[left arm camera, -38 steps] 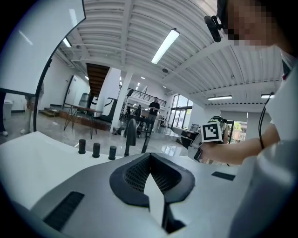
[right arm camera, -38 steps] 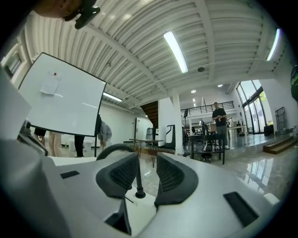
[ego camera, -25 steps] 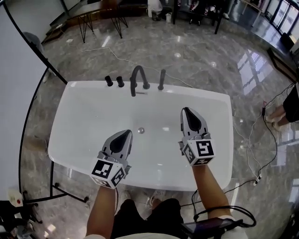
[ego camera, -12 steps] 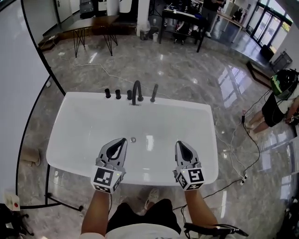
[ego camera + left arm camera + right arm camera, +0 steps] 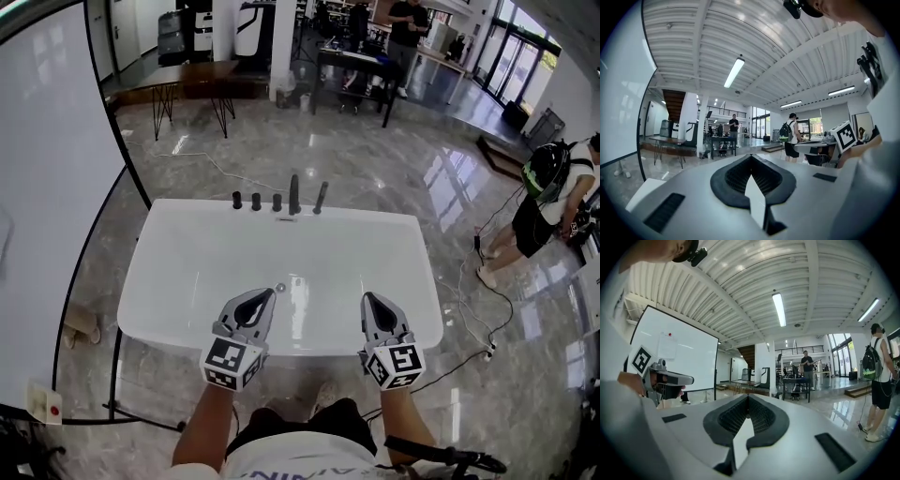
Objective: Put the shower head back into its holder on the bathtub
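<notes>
While the head view is showing the shower head (image 5: 320,198) standing on the bathtub's (image 5: 197,262) far rim and the left tongs (image 5: 265,294) and right tongs (image 5: 367,298) hovering over its near side, only the gripper views are revealing both pairs pressing together, empty.

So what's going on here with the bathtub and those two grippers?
A person stands at the near edge of a white bathtub, a gripper in each hand. The left gripper and the right gripper hang over the near rim, jaws together, nothing in either. The shower head stands by the faucet on the far rim, apparently in its holder.
</notes>
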### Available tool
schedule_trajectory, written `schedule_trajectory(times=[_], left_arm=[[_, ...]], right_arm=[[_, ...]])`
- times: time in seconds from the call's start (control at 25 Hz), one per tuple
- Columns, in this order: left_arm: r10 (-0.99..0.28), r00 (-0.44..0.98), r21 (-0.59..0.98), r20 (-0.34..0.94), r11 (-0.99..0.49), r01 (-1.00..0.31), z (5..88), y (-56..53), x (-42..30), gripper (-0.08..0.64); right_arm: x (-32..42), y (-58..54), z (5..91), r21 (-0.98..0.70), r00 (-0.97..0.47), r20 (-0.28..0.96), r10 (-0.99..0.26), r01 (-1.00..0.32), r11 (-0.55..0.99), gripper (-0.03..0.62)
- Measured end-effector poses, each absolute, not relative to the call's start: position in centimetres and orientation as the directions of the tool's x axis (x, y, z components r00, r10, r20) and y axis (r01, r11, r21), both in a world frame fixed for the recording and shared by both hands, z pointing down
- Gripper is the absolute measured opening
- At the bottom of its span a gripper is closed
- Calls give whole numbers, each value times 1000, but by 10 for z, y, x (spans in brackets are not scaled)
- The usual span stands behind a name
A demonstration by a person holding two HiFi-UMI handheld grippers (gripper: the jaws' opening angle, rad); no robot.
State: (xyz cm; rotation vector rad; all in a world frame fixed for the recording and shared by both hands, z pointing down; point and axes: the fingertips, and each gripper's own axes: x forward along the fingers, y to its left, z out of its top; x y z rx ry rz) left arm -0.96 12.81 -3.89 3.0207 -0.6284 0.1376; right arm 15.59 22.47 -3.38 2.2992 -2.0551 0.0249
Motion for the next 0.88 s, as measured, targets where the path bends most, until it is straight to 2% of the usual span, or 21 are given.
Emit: schedule_trajectory(times=[0.36, 0.88], left_arm=[[-416, 904, 79, 95, -902, -424, -54, 167, -39, 18], [-409, 910, 45, 67, -910, -412, -89, 224, 61, 18]], right_arm=[[141, 264, -69, 56, 95, 40, -995, -994, -93, 11], [224, 331, -86, 35, 40, 42, -998, -999, -38, 11]])
